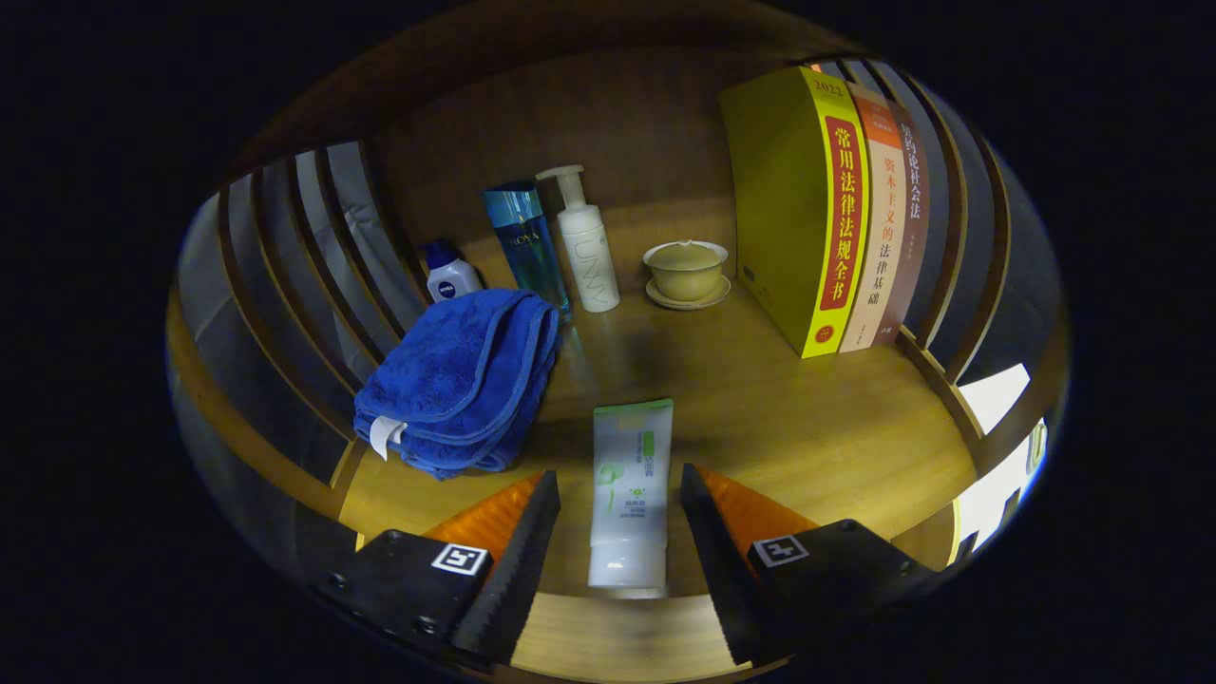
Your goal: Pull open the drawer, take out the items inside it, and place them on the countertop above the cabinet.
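A white and green tube (629, 494) lies flat on the wooden countertop (817, 427), cap end toward me, between my two fingers. My gripper (619, 494) is open, with a gap on each side of the tube and neither finger pressing on it. To the left of the tube, a folded blue towel (461, 380) rests on the countertop just ahead of my left finger.
At the back stand a small blue-capped bottle (449, 273), a tall blue bottle (525, 242) and a white pump bottle (584, 247). A lidded cup on a saucer (686, 271) sits beside upright books (831, 209). Slatted wooden side walls (304, 256) close in the shelf.
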`<state>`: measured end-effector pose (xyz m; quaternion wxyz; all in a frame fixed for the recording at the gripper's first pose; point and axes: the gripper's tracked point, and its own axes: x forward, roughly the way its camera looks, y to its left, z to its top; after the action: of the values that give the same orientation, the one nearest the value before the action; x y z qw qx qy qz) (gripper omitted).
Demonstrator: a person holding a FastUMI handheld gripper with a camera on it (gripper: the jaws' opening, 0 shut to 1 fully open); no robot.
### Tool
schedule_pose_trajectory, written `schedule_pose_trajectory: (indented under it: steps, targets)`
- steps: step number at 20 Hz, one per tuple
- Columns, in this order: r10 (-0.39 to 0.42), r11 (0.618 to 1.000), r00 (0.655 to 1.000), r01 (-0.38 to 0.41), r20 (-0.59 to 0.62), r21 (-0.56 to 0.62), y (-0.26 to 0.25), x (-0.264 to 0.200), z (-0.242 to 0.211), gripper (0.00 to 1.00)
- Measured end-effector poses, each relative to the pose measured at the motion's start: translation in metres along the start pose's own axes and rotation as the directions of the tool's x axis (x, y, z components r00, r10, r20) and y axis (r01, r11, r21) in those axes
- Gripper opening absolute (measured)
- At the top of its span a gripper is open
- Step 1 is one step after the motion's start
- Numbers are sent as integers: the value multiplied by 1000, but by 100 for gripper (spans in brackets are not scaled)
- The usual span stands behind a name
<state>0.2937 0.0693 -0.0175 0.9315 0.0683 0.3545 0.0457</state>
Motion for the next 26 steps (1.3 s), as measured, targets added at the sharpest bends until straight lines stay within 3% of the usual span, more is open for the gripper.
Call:
schedule_pose_trajectory:
  steps: [5,15,26]
  targets:
    - [5,1000,1000,-5,31,-14,2,-15,0,99]
    - [5,994,971,20,237,-103,15,-106,-32,99]
    - [-4,998,952,23,307,-58,3,-163,-135,99]
